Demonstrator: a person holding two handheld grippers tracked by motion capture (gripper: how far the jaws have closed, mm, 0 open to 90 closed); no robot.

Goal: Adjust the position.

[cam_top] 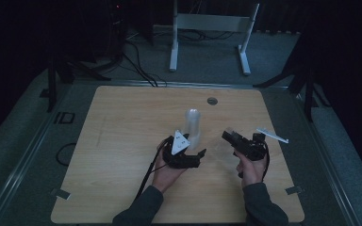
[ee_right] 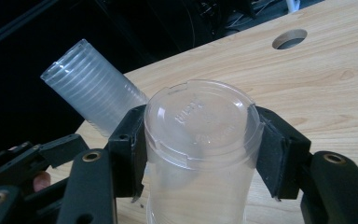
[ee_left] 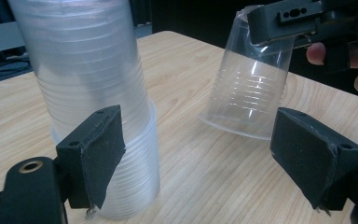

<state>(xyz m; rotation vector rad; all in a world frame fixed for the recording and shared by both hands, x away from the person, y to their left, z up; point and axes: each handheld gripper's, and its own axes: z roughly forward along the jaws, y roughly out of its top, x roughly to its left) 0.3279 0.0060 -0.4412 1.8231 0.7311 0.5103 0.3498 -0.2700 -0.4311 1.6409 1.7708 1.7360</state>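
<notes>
Worktop (cam_top: 122, 188), pale wood, dim room; a round cable hole (cam_top: 212, 100) near its far edge. Behind it, a white frame stand (cam_top: 207, 28) on the floor with loose cables, well clear of the work. Stack of clear cups (cam_top: 193, 123) stands mouth-down near the worktop's middle, tall and narrow. Left hand-held gripper (cam_top: 199, 154) sits at the stack's base, jaws spread wide, gripping nothing; one pad (ee_left: 103, 149) lies close against the lower cups, the other well off toward the single cup. Right hand-held gripper (cam_top: 228, 137) has closed on one clear cup (ee_right: 200, 154), upside down, pads pressing either side just below its base; seen from the left gripper view that cup (ee_left: 251, 88) hangs tilted, its rim near the wood, apart from the stack. Risks, as I judge them: thin plastic could buckle or pop out of the squeeze; the left pad could nudge the tall stack and topple it, since nothing clamps it. A small white strip (cam_top: 272, 135) lies beside the right hand, near enough to be swept off. Nothing stands between cup and stack.
</notes>
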